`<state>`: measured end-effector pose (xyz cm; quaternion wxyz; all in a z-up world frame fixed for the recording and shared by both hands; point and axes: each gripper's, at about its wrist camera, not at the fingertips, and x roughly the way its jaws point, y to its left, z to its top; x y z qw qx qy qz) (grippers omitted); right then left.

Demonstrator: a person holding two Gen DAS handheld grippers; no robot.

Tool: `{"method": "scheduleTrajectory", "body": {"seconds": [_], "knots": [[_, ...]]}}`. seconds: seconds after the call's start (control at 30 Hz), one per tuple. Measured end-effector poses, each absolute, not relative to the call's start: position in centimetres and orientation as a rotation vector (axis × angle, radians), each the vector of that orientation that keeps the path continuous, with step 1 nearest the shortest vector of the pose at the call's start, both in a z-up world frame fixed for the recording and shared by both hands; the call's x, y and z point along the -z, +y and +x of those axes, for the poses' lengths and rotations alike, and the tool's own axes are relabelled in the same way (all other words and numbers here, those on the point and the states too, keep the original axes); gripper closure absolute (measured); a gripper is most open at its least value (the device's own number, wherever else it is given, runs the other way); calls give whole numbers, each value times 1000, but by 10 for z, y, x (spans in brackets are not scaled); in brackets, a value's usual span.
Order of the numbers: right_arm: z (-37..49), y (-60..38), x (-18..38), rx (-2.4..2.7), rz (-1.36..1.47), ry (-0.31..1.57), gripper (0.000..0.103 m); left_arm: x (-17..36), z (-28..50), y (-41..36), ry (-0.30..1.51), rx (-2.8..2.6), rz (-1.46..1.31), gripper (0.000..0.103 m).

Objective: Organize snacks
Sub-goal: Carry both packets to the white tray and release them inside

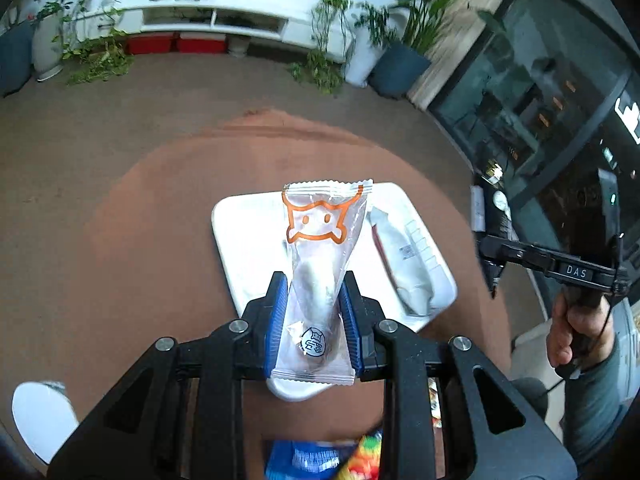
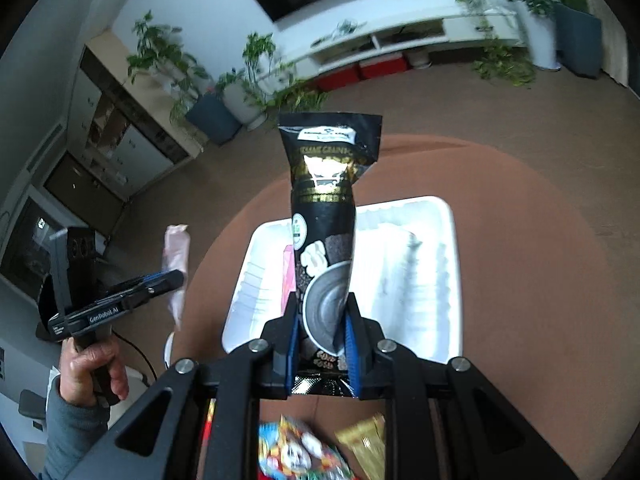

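Both grippers pinch one packet each: left gripper [image 1: 314,312] the clear packet [image 1: 320,264], right gripper [image 2: 322,340] the black sachet [image 2: 326,216], one white tray [image 1: 232,240] beneath both.

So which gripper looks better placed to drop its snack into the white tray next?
Probably the right gripper: its black packet hangs over the white tray. The right wrist view shows the left gripper with its clear packet off the table's edge.

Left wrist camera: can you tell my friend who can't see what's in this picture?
The left gripper pinches a clear snack packet with an orange cartoon face, above a white tray on a round brown table. A white packet lies in the tray.
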<state>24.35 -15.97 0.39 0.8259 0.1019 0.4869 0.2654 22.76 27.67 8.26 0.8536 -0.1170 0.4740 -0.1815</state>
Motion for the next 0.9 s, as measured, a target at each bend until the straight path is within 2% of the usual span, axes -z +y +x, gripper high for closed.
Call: {"method": "scheduleTrajectory", "body": {"seconds": [0.37,0.73,0.83,0.87,0.9], "knots": [[289,-109,75,-505,95,1195,82,-9,260,218,1105,330,-172,78],[296,-89,84,-485,27,1204,78,21,270,189,1156,306,-130,75],[295,-89,85,-481,27,1200,78,27,284,187,1166,285,-119,65],[295,-89,85,-480,28,1200,77,30,285,186,1166,276,-118,47],[294,-88,85,-477,30,1198,77,30,286,185,1159,281,-126,43]]}}
